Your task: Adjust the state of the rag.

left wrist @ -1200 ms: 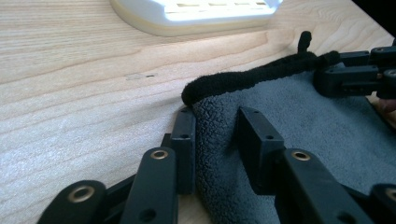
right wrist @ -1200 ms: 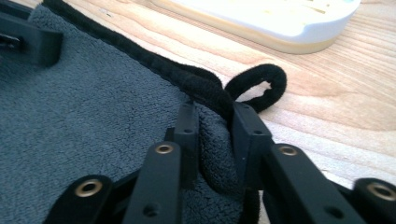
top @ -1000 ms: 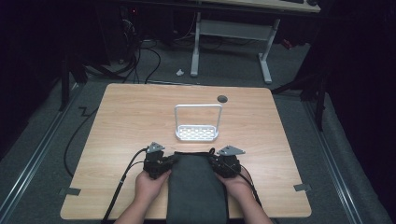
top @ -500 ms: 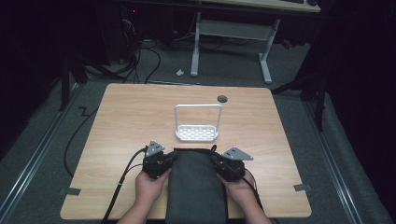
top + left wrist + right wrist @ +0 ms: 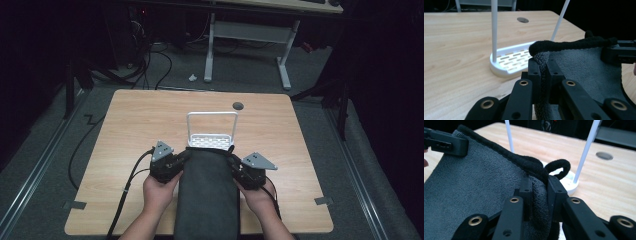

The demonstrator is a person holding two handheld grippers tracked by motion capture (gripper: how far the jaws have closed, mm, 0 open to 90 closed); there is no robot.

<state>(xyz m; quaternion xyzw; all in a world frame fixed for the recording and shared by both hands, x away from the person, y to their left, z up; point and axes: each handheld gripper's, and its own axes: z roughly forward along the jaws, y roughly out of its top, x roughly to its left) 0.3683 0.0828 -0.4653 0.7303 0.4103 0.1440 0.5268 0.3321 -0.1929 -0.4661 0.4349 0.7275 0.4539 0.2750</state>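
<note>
Two grippers pinch one dark grey towel [image 5: 207, 192] by its far corners. In the high view the towel lies in the lower middle of the frame, its long axis running from the bottom edge up toward the white rack [image 5: 211, 131], so its hemmed short edge points at the rack's slotted base.

The left gripper [image 5: 181, 159] sits at the towel's upper left corner; in the left gripper view its jaws are clamped on a bunched fold of the cloth just below the black hem, lower middle of that frame, and they have just finished closing on it. The right gripper [image 5: 234, 162] holds the upper right corner; in the right gripper view its jaws are pressed on the pile beside a small hanging loop [image 5: 560, 167], middle of that frame.

Between the two grips the hem stretches across the picture, just in front of the rack's base. The rack stands upright at the centre of the wooden table [image 5: 130, 125], its two thin posts rising behind the towel edge.
</note>
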